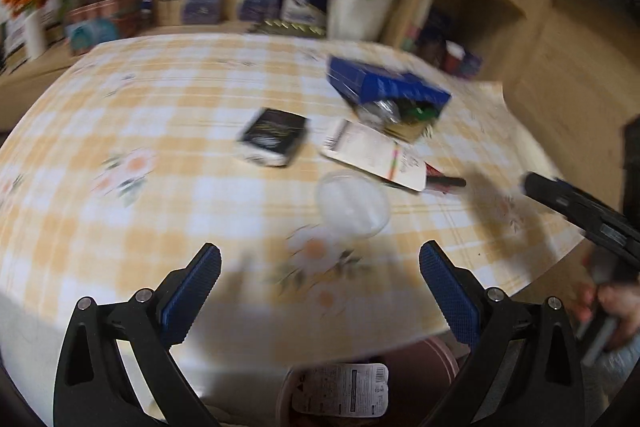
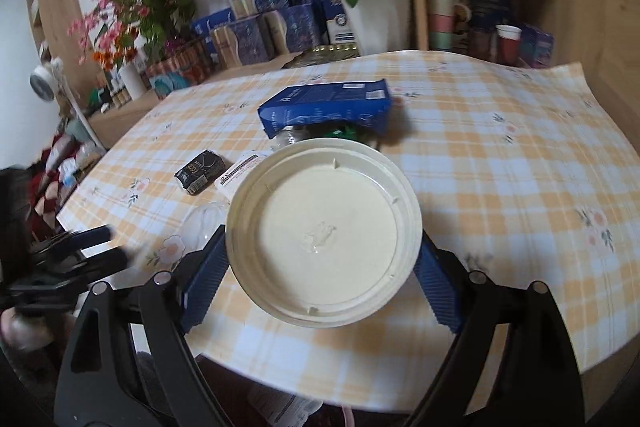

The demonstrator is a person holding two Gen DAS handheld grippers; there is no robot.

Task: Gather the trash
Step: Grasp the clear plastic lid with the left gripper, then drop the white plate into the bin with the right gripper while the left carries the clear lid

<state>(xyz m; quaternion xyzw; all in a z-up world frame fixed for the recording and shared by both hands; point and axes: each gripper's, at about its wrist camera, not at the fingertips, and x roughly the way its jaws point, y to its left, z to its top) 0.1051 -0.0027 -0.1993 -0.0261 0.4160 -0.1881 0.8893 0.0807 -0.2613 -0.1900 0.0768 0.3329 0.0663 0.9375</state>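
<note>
Right gripper (image 2: 320, 259) clamped across a round cream plastic lid (image 2: 324, 231), pads pressing on its rim at left and right, jaws spread nearly as wide as they go. Held over the near edge of the table (image 2: 500, 163), inner side up, tilted toward the camera. Probably light and fairly stiff, but shallow and smooth-rimmed, so likely to pivot or slip out between the pads if swung fast; firmer hold likely with the pads squarely opposite each other across the widest part.

Left gripper (image 1: 320, 287) hanging over the near edge too, fingers wide apart, nothing between them.

Remaining trash toward the middle of the table:
- Clear plastic dome lid (image 1: 352, 203), nearest, just beyond the left fingers. Thin, flimsy, slick by the look of it; best pinched at the rim, gently, or likely to buckle.
- Small black box (image 1: 274, 141), farther and left. Light cardboard, stiff enough to take across its short sides.
- Flat white card (image 1: 376, 157), right of the box, one end under the pile. Hard to lift flat; raised edge the likely place to pinch.
- Blue carton (image 1: 384, 85), farthest, lying over crumpled wrappers. Bulky but probably empty and crushable; narrow side better.

Below the near table edge, a brownish bin (image 1: 420, 363) with a labelled packet inside, probable drop place.
</note>
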